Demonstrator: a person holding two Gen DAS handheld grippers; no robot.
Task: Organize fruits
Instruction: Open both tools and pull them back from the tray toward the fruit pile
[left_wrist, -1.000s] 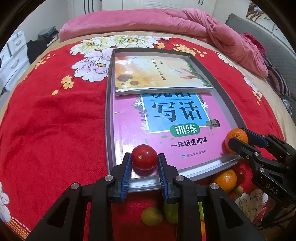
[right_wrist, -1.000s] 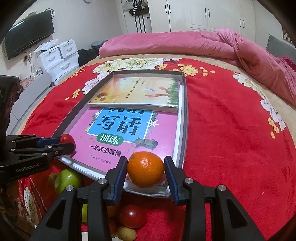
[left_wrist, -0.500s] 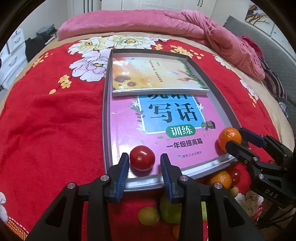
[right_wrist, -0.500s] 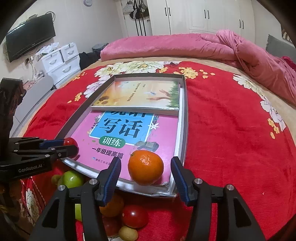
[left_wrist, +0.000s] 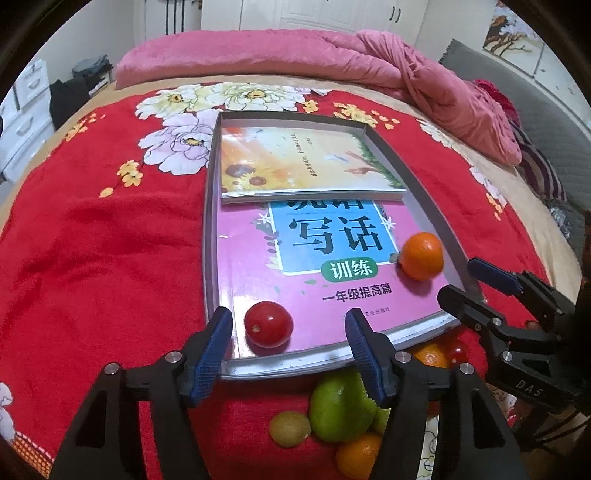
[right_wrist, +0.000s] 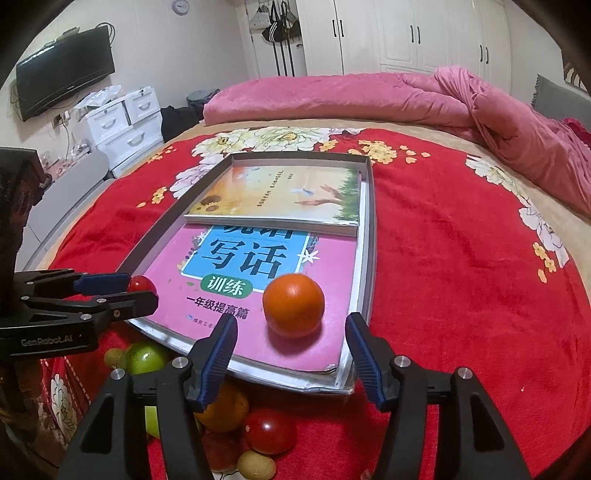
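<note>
Wall television (right_wrist: 62, 86) only right-wrist view

I see a bed covered by a red floral blanket (left_wrist: 92, 258). Directly on it lie a grey tray (left_wrist: 208, 236), a rumpled pink quilt (right_wrist: 369, 96) at the far end, and loose fruit (left_wrist: 340, 406) by the tray's near edge.

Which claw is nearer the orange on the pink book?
Right. The right claw stands open around the orange; the left claw is across the tray, open around the tomato.
</note>
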